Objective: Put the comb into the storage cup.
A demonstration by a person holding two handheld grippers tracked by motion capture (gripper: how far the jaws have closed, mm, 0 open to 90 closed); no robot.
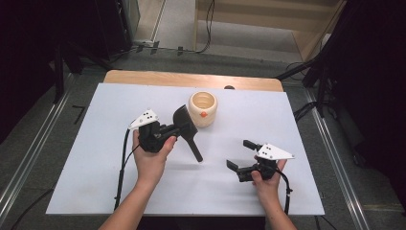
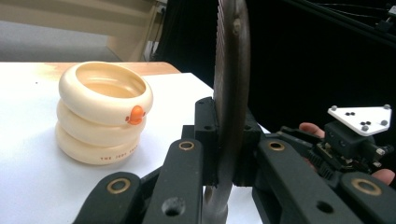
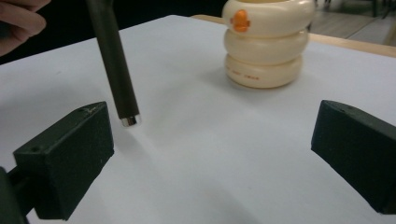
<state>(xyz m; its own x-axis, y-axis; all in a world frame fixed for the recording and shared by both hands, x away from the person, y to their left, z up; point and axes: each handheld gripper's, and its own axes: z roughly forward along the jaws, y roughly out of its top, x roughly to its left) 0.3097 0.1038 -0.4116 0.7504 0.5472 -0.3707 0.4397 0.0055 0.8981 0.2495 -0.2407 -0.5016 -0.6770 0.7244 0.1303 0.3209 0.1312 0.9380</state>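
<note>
Just to the left of the cream, ring-stacked plastic pot with the small orange beak [image 1: 203, 109], the left gripper [image 1: 178, 129] is clamped on the flat slotted head of a black spatula [image 1: 187, 129], held edge-on above the white table sheet [image 1: 95, 158]; its round matt handle slants down and away from the pot, ending in a small metal cap that hangs clear of the sheet; in front of the pot and well to its right, the right gripper [image 1: 241, 155] has its jaws spread wide with nothing between them, the square black pads facing the handle's free end; the step in hand looks like a handover or a two-handed steadying of the tool; the next move calls for the open jaws to come around the smooth handle, which may slip, before the tool is stood in the pot's glossy, rounded mouth.
</note>
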